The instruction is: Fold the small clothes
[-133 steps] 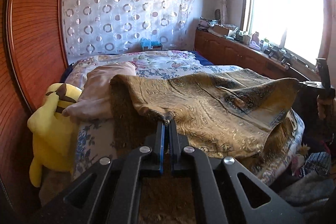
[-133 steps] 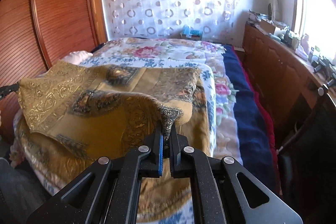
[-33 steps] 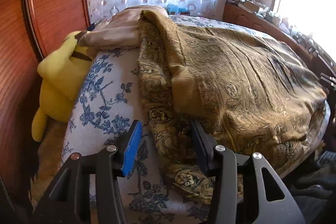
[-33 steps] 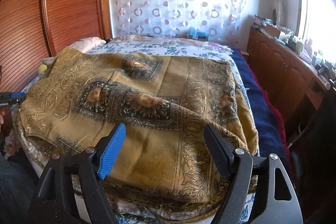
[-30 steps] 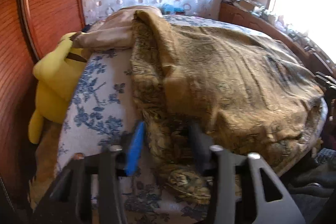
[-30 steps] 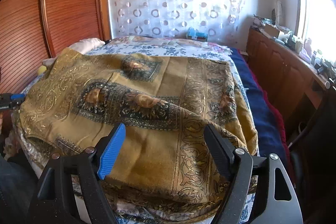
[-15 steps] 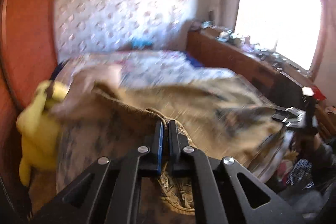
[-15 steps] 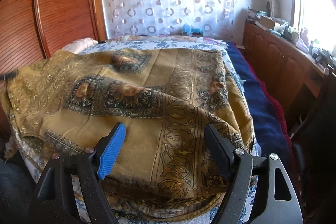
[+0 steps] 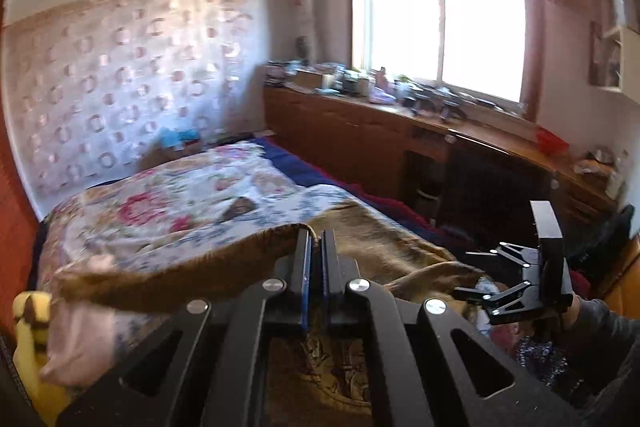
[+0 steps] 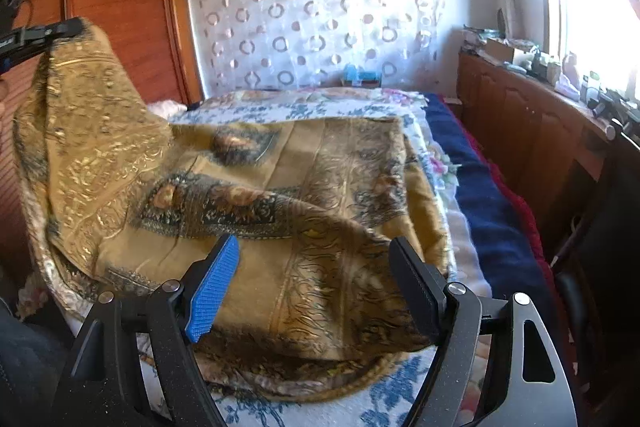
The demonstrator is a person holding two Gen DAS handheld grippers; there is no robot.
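A: Status of the left gripper?

B: Clamped fully onto an edge of the gold patterned cloth. That edge is held raised above the bed's left side, so the fabric hangs off the pinch like a tent. Presumably lifted so it can be carried across for a fold.

A: And the right gripper?

B: Jaws spread wide, nothing between them. It is poised just over the cloth's near right corner, at the foot edge of the bed. No contact can be confirmed from the right wrist view.

A: Where is the rest of the cloth?

B: Spread over the floral quilt, bunched along the foot edge, flatter toward the headboard end. The far edge is lying square across the bed.

A: Risk?

B: A single pinch point is carrying the lifted side, so sagging and a skewed fold line are likely unless the right corner is gripped too.
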